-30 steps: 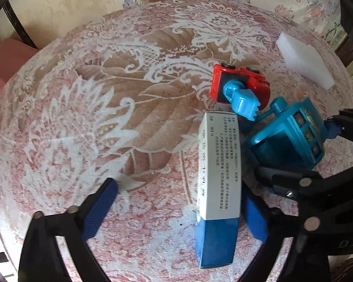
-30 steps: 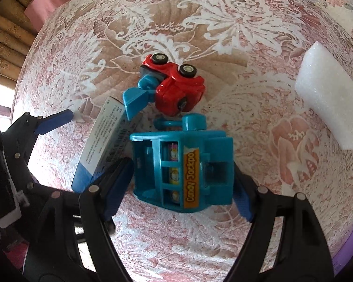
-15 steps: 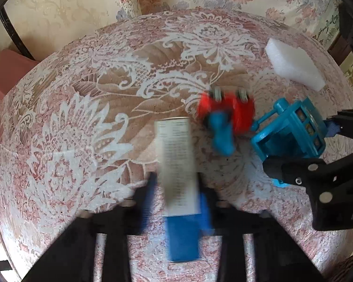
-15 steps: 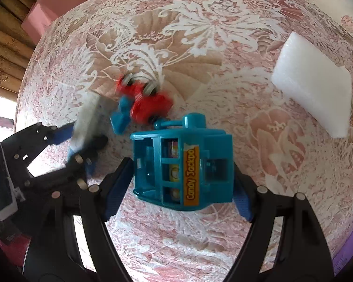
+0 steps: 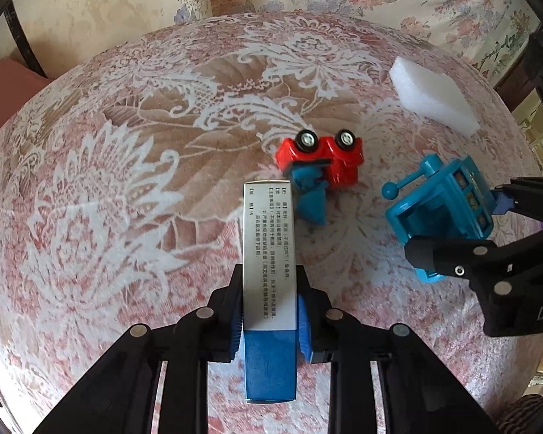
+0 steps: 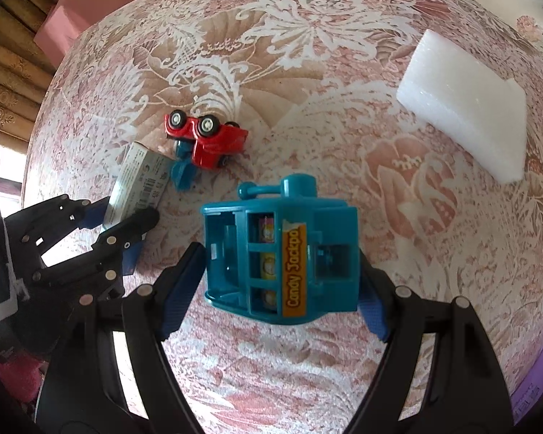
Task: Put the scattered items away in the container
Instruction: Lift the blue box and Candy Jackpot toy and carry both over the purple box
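The left gripper (image 5: 269, 320), wide apart around the white and blue box (image 5: 269, 282) a second ago, is now clenched on it at the lower centre of the frame, so this item is secured and, I judge, ready to be carried away. The right gripper (image 6: 271, 289) keeps its grasp on the teal candy machine toy (image 6: 282, 253), low in its frame. The red toy truck (image 5: 320, 161) and the white foam block (image 5: 432, 96) remain on the worktop (image 5: 108, 181) in the upper right; no container is in view.
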Motion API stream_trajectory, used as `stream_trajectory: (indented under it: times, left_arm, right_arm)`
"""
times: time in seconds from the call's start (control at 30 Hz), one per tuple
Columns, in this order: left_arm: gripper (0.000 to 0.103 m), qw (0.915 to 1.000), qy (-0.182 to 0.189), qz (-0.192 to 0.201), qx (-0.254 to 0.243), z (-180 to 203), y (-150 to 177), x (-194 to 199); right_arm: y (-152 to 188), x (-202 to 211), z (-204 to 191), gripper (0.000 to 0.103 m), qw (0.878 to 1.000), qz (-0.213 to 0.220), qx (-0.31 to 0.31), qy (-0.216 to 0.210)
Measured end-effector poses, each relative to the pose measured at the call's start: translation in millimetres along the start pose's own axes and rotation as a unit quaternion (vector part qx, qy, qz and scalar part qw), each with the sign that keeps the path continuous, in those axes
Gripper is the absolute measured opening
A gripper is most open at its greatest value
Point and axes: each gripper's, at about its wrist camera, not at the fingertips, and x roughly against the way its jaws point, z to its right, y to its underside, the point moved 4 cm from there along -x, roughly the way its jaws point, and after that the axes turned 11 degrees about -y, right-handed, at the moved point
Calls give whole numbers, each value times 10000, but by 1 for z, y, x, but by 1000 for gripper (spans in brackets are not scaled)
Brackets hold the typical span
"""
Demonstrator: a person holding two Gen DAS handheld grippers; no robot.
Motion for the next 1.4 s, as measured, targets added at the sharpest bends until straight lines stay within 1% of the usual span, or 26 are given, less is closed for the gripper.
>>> stream_trajectory:
  times: [0.1,0.27,0.4,0.47,0.57,0.63,0.7,0.77,0.8,0.9,1.03,1.2,1.3,1.4]
  left_arm:
    - [25,10000,22,-11,41,-1,6,5]
    - [25,10000,31,-3,9,0,14,16]
    - [25,9999,45,21,-118,7,21,28]
    - [25,9998,63,32,-194,12,24,35]
    - [25,9994,119,71,-323,48,17,31]
    - [25,9990,156,96,-410,73,12,29]
    - [25,9985,189,119,-504,77,10,24]
    - [25,9977,230,138,-621,96,-4,20]
    - [25,9972,258,146,-684,103,-4,23]
    - [25,9958,306,176,-839,118,2,36]
    - [25,9929,371,248,-1104,147,-8,44]
    - [25,9885,506,342,-1380,183,-10,62]
    - [25,9856,619,383,-1526,207,-13,75]
    - [25,9814,773,468,-1694,234,-19,90]
  right_arm:
    - [2,3,1,79,10000,5,-19,-3]
    - [20,15,8,79,10000,47,-70,-35]
    - [33,24,11,79,9999,92,-94,-51]
    - [35,29,11,79,9998,136,-120,-69]
    - [41,41,19,79,9996,212,-148,-93]
    - [46,43,17,79,9995,265,-169,-92]
    - [52,47,14,79,9993,318,-196,-89]
    - [54,50,11,79,9990,369,-227,-80]
    - [63,62,18,79,9989,395,-247,-77]
    - [76,76,28,79,9981,490,-355,-72]
    - [91,97,46,79,9966,635,-516,-54]
    - [111,121,66,79,9937,842,-741,-82]
    - [123,143,78,79,9908,1020,-887,-102]
    - [138,173,93,79,9855,1286,-1111,-24]
